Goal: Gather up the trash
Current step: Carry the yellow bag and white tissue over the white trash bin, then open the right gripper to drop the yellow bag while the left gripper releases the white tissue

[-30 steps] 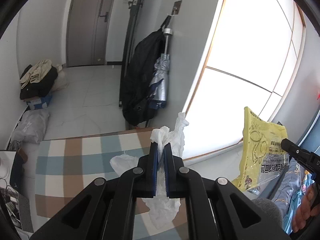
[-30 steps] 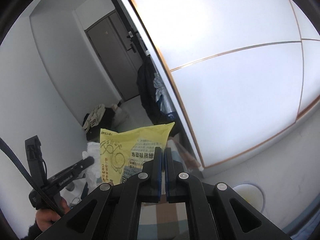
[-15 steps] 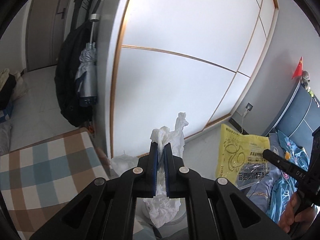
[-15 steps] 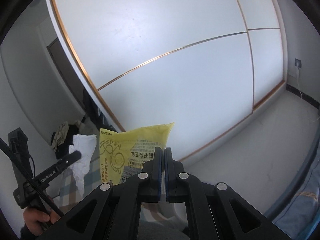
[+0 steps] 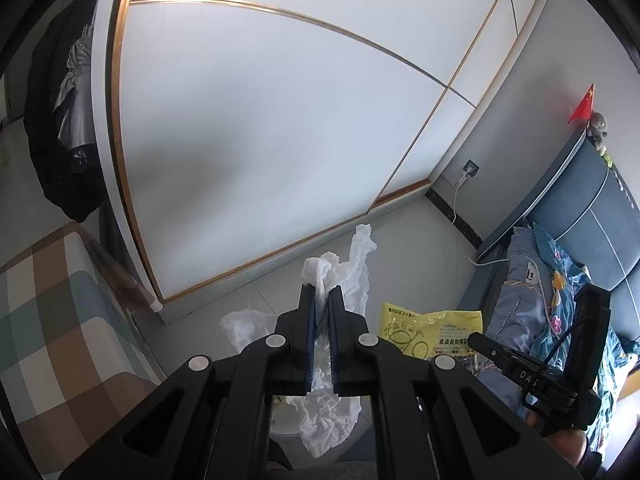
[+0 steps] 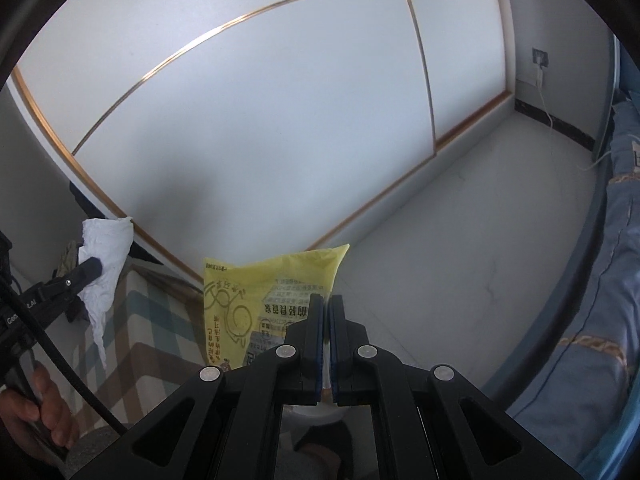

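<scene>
The left gripper (image 5: pixel 321 300) has its fingers (image 5: pixel 308 312) pinched nearly together on a crumpled white tissue (image 5: pixel 340 272), which sticks up past the tips and hangs in a wad below them. The right gripper (image 6: pixel 325 312) has its fingers (image 6: pixel 315 320) pressed close on the lower edge of a yellow bag (image 6: pixel 256 296), which stands up flat in front of them. Both pieces are held in the air, well above the floor (image 6: pixel 460 248), with a checked surface (image 5: pixel 52 320) to the left and a bed (image 5: pixel 560 280) to the right. Directly under the left gripper a pale round bin (image 5: pixel 288 420) shows between the arms, partly hidden. The step in hand looks like carrying the trash to that bin; the next move calls for bringing each piece over the opening, lowering it, then parting the fingers so it drops inside.
</scene>
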`<state>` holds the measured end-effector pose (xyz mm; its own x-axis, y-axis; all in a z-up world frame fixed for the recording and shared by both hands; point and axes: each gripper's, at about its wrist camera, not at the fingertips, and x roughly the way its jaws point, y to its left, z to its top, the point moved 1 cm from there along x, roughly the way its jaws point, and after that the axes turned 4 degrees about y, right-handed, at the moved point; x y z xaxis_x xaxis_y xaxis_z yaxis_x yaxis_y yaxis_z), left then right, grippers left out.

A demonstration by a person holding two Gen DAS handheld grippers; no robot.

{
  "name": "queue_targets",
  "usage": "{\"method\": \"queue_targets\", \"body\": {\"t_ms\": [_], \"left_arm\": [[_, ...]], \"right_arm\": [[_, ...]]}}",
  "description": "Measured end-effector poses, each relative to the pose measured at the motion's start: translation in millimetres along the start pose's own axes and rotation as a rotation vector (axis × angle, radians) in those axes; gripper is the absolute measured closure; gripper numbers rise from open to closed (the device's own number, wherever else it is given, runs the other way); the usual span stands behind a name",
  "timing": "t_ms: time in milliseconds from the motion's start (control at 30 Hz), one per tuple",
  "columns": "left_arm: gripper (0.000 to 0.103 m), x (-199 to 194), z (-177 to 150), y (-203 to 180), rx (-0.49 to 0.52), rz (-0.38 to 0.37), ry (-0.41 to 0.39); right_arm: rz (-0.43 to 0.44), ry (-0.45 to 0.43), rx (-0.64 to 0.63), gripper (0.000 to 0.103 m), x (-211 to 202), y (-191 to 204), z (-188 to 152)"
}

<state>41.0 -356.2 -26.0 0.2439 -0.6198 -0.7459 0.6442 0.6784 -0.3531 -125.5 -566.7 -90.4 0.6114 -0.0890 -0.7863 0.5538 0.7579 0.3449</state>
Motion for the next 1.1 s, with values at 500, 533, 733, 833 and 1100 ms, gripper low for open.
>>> {"method": "queue_targets", "body": {"t_ms": [500, 533, 733, 833, 1100], "left_arm": [[0.101, 73, -15, 19, -0.031, 0.015, 0.203], [0.101, 77, -15, 21, -0.033, 0.021, 0.211], [0.101, 93, -19, 29, -0.068, 0.028, 0.260], [0.101, 99, -22, 30, -0.071, 0.033, 0.283], [0.101, 109, -24, 33, -0.084, 0.034, 0.310]], "right_arm": [[-0.034, 0.288, 0.082, 0.101, 125, -33, -31], [-0.030, 0.304, 0.085, 0.101, 132, -32, -33], [-0.020, 0.368, 0.093, 0.099, 166, -28, -41], [-0.006, 0.390, 0.086, 0.098, 175, -25, -42], [0.069, 0.385, 0.036, 0.096, 177, -11, -39]]}}
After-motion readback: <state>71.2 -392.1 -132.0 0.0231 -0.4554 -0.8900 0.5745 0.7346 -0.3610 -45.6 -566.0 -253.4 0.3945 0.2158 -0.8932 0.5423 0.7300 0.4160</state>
